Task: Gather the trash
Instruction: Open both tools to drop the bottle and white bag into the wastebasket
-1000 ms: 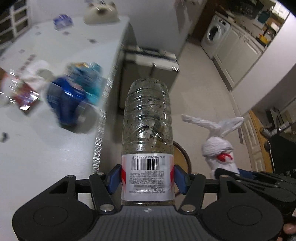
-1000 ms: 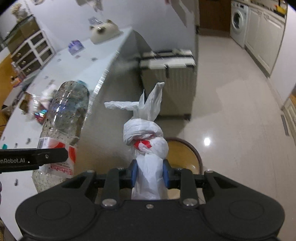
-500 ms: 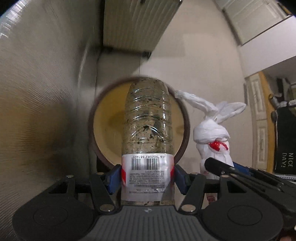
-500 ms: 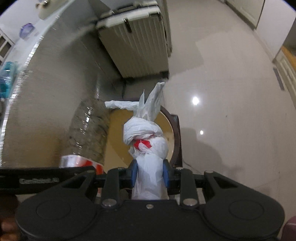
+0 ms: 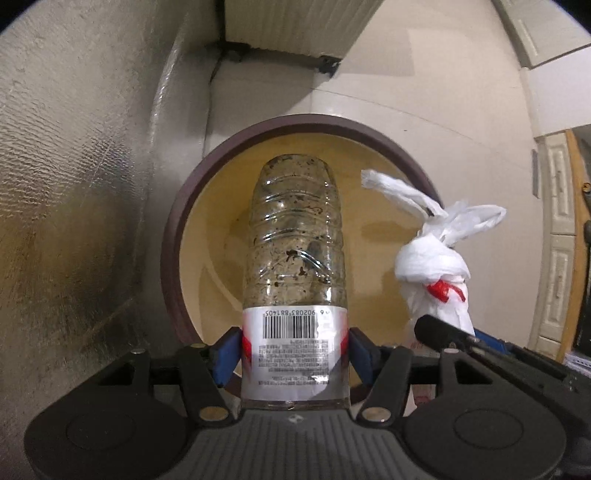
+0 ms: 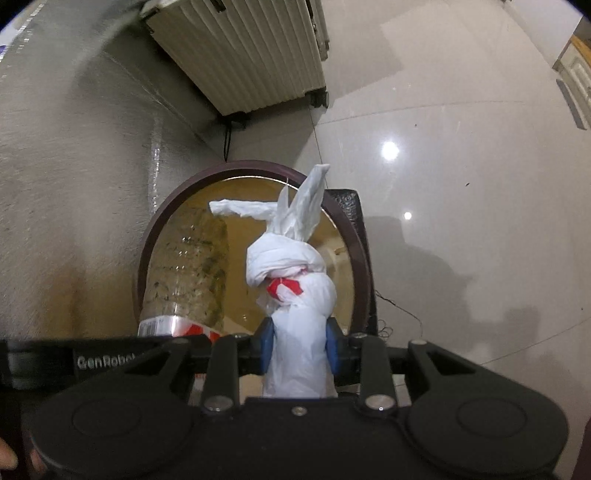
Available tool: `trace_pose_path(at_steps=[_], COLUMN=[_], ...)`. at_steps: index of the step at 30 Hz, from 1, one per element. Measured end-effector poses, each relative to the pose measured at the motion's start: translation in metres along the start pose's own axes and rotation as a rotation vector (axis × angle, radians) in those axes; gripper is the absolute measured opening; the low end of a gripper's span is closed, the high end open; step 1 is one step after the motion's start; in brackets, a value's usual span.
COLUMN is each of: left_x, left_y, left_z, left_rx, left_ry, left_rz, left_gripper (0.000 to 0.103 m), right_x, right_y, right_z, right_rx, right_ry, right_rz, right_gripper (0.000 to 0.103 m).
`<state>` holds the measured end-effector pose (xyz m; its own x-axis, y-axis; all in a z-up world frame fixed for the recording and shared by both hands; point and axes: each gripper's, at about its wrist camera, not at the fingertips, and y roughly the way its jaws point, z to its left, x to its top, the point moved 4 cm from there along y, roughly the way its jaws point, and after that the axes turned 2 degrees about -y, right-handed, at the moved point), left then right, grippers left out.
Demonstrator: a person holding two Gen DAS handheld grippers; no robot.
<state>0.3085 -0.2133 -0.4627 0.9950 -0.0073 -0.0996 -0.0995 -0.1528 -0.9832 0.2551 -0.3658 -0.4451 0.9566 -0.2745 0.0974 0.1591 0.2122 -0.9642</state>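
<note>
Left wrist view had you looking straight down at glossy beige floor tiles (image 5: 424,85), with a ribbed white suitcase (image 5: 295,26) at the top and a textured wall (image 5: 66,184) on the left. A brown-rimmed bin (image 5: 177,236) with a yellow inside sat right below. Your left gripper (image 5: 293,350) pinched a grimy plastic bottle (image 5: 295,251) at its label, blue pads on both sides, over the bin's mouth. Your right gripper (image 6: 297,341) squeezed a knotted white bag (image 6: 295,295), also above the bin.

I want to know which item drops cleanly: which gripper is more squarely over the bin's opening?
Left. The left gripper holds its bottle over the bin centre; the right gripper hangs nearer the rim.
</note>
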Motion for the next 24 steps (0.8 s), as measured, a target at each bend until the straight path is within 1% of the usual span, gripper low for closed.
trace_pose_path(at_steps=[4,5,6,8,11,13,16,20,24], left_x=[0.003,0.002,0.002,0.003,-0.002,-0.001,-0.002,-0.007,-0.008], left_y=[0.005,0.003,0.001,-0.003,-0.012,-0.014,-0.019,-0.028,-0.032], left_z=[0.008,0.008,0.009,0.011,0.01,0.011,0.009,0.005,0.004], left_rx=[0.026,0.029,0.036,0.047,0.053,0.061,0.073,0.086,0.091], left_ry=[-0.005,-0.005,-0.002,0.006,0.025,0.033,0.045,0.067,0.076], left_rz=[0.002,-0.003,-0.01,-0.023,-0.03,-0.035,-0.038,-0.045,-0.054], left_gripper=[0.064,0.069,0.077,0.086,0.087,0.087,0.088,0.092,0.096], right_x=[0.008,0.009,0.01,0.012,0.012,0.012,0.011,0.008,0.006], right_y=[0.022,0.027,0.03,0.035,0.035,0.03,0.026,0.015,0.003], right_z=[0.007,0.007,0.005,0.003,0.0,-0.001,0.0,-0.003,-0.005], right_rx=[-0.021,-0.025,-0.031,-0.04,-0.004,0.017,0.024,0.027,0.021], right_ry=[-0.011,-0.009,-0.007,0.005,0.036,0.045,0.043,0.037,0.027], right_rz=[0.016,0.021,0.022,0.024,0.031,0.025,0.023,0.018,0.002], right_gripper=[0.03,0.03,0.032,0.034,0.039,0.046,0.049,0.051,0.059])
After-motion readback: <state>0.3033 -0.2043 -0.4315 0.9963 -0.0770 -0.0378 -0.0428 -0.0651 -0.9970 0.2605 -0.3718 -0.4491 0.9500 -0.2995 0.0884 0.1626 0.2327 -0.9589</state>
